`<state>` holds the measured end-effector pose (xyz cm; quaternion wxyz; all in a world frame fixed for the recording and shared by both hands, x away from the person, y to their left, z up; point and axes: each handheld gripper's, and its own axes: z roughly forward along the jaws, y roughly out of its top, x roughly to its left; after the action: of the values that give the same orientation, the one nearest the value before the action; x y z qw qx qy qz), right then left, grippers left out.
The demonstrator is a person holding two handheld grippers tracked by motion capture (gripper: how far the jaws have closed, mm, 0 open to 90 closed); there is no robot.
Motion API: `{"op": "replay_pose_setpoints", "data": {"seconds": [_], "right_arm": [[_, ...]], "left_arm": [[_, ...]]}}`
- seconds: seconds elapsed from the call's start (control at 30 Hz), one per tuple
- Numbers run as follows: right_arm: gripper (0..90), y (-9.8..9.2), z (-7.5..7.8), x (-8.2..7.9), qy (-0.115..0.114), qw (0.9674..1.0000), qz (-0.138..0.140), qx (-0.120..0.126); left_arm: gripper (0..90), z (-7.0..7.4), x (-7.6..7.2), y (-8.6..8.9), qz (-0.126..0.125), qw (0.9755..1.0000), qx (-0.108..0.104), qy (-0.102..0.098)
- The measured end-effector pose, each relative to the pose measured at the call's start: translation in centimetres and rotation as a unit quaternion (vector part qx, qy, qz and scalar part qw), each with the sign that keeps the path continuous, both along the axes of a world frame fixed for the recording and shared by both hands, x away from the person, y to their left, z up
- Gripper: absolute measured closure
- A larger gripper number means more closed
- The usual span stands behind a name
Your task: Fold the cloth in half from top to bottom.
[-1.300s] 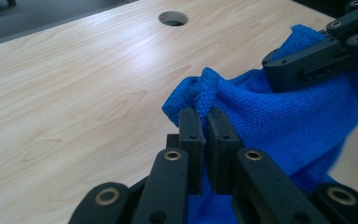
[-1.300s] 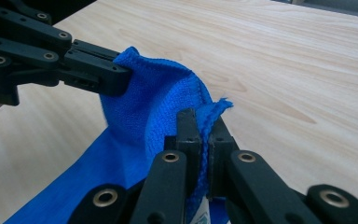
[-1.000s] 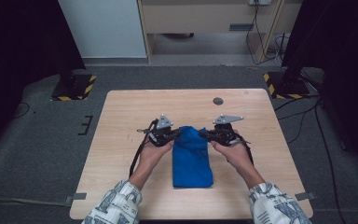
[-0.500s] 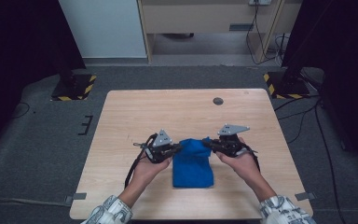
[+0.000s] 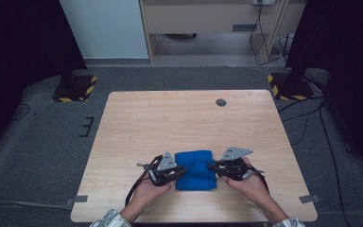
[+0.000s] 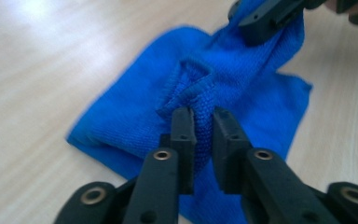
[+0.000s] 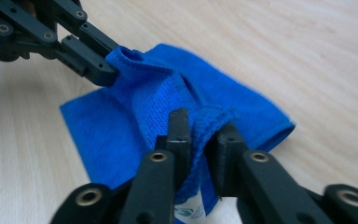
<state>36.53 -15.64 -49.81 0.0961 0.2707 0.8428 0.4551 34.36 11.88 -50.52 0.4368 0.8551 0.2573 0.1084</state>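
Wooden table (round grommet)

Both hands have drawn back toward the near edge of the desk, folding the blue microfibre cloth from a long strip into a shorter, squarer pad. The left gripper and right gripper have just been opening, seemingly loosening on the cloth edge between them.
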Motion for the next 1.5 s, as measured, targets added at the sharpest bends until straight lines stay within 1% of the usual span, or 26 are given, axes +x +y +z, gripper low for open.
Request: {"op": "replay_pose_setpoints", "data": {"seconds": [0.07, 0.13, 0.23, 0.27, 0.3, 0.4, 0.47, 0.5, 0.53, 0.57, 0.63, 0.7, 0.77, 0.83, 0.87, 0.93, 1.0, 1.07, 1.13, 1.2, 1.27, 1.3, 1.37, 1.4, 1.43, 1.5], "right_arm": [[72.7, 0.0, -0.3, -0.4, 0.007, 1.0, 0.005, -0.004], [69.2, -0.1, -0.5, -1.0, 0.009, 0.9998, 0.011, -0.011], [64.4, -0.3, -0.7, -1.9, 0.012, 0.9996, 0.017, -0.018], [61.8, -0.4, -0.7, -2.1, 0.013, 0.9996, 0.017, -0.02], [60.6, -0.6, -0.7, -2.4, 0.014, 0.9995, 0.019, -0.023], [57.7, -0.8, -0.7, -3.1, 0.019, 0.999, 0.029, -0.026], [56.0, -0.9, -0.7, -3.4, 0.023, 0.9987, 0.036, -0.028], [55.2, -0.8, -0.6, -3.6, 0.023, 0.9987, 0.037, -0.028], [55.0, -0.9, -0.5, -3.8, 0.024, 0.9987, 0.037, -0.025], [55.0, -0.9, -0.5, -3.8, 0.024, 0.9987, 0.037, -0.025], [53.3, -1.0, 0.0, -4.2, 0.023, 0.9988, 0.04, -0.013], [50.7, -1.2, 0.4, -4.4, 0.023, 0.9988, 0.043, -0.005], [46.7, -1.5, 0.6, -4.6, 0.02, 0.999, 0.039, -0.005], [40.0, -1.9, 0.6, -4.4, 0.015, 0.9995, 0.025, -0.009], [38.3, -2.1, 0.5, -4.2, 0.013, 0.9998, 0.014, -0.011], [33.5, -2.5, 0.5, -3.7, 0.014, 0.9998, -0.007, -0.01], [29.0, -3.1, 0.6, -3.4, 0.005, 0.9996, -0.029, -0.003], [22.2, -3.7, 0.6, -3.1, -0.003, 0.9984, -0.056, -0.001], [17.4, -4.6, 0.4, -2.3, -0.005, 0.9963, -0.085, -0.006], [14.6, -5.8, 0.0, -1.5, -0.007, 0.9927, -0.12, -0.013], [11.9, -7.1, -0.5, -0.6, 0.0, 0.9875, -0.157, -0.016], [11.0, -7.7, -0.7, -0.2, 0.003, 0.9846, -0.174, -0.017], [9.3, -9.0, -1.3, 0.5, 0.007, 0.9779, -0.207, -0.025], [9.2, -9.5, -1.6, 0.8, 0.008, 0.9749, -0.221, -0.03], [9.1, -10.0, -2.0, 1.1, 0.014, 0.9712, -0.235, -0.033], [9.1, -10.8, -2.7, 1.4, 0.022, 0.965, -0.256, -0.054]], "left_arm": [[75.3, -0.4, -0.4, 0.0, -0.007, 1.0, 0.002, 0.006], [74.2, -0.6, -0.8, -0.1, -0.013, 0.9998, 0.014, 0.006], [71.0, -0.5, -1.2, 0.2, -0.016, 0.9997, 0.017, 0.004], [71.2, -0.5, -1.3, 0.4, -0.018, 0.9996, 0.021, 0.002], [73.2, -0.5, -1.5, 0.6, -0.019, 0.9994, 0.026, 0.007], [72.0, -0.6, -2.1, 1.4, -0.018, 0.9993, 0.031, 0.014], [70.2, -0.4, -2.4, 2.0, -0.012, 0.9995, 0.029, 0.01], [69.5, -0.1, -2.6, 2.3, -0.006, 0.9997, 0.022, 0.006], [68.8, 0.5, -2.7, 2.7, 0.002, 1.0, 0.006, -0.003], [67.9, 0.5, -2.7, 2.7, 0.002, 1.0, 0.006, -0.003], [67.9, 1.1, -2.9, 3.2, 0.009, 0.9998, -0.011, -0.012], [66.1, 1.5, -3.1, 3.5, 0.007, 0.9998, -0.016, -0.012], [58.6, 1.2, -3.3, 3.3, -0.013, 0.9998, -0.012, 0.001], [49.2, 0.5, -3.2, 2.4, 0.0, 0.9999, -0.004, 0.017], [42.5, 0.4, -3.0, 1.9, -0.006, 0.9997, -0.001, 0.025], [31.2, 0.6, -3.1, 1.3, -0.008, 0.9998, 0.004, 0.017], [20.8, 1.1, -3.1, 1.4, -0.011, 0.9999, -0.003, 0.012], [10.1, 1.6, -2.9, 1.9, 0.004, 0.9998, -0.014, 0.011], [8.9, 2.0, -2.3, 3.0, 0.027, 0.9994, -0.022, 0.01], [7.6, 2.0, -1.2, 4.3, 0.061, 0.998, -0.007, 0.011], [6.6, 1.7, 0.2, 5.9, 0.089, 0.9959, 0.001, 0.02], [6.2, 1.4, 0.8, 6.7, 0.101, 0.9945, 0.012, 0.024], [5.5, 0.5, 2.1, 8.2, 0.133, 0.9896, 0.048, 0.028], [5.6, -0.1, 2.6, 8.9, 0.147, 0.9869, 0.057, 0.034], [5.7, -0.6, 3.1, 9.7, 0.164, 0.9839, 0.057, 0.04], [5.8, -1.6, 3.8, 11.0, 0.191, 0.9775, 0.071, 0.055]]}}
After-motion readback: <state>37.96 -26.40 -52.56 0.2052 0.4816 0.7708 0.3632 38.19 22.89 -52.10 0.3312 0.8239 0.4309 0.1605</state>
